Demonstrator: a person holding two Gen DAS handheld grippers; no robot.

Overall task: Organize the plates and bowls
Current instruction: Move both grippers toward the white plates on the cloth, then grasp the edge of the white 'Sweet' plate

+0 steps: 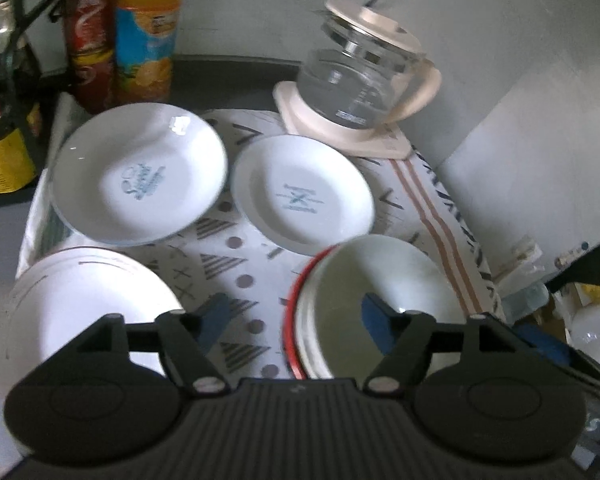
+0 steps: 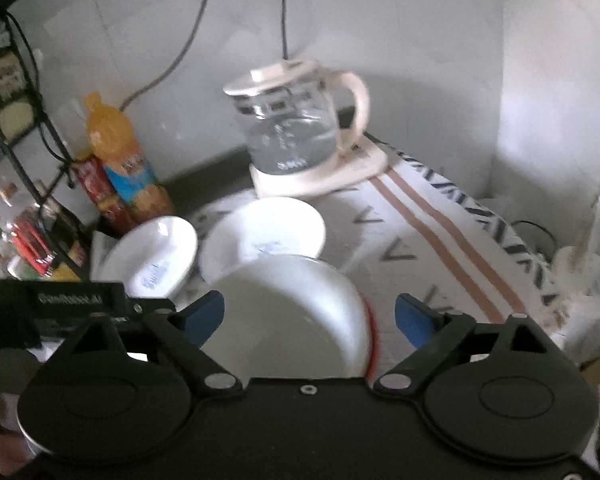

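Both tongs are standing spread, pinching nothing. The stacked bowls are sitting between the right tongs, nearer that hand, and at two o'clock of the left tongs.

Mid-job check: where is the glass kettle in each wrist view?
Left wrist: the glass kettle is upper right of centre, behind the two printed plates.
Right wrist: upper centre, behind the bowl stack.
Shared landmark: the orange drink bottle, left of the kettle in both.
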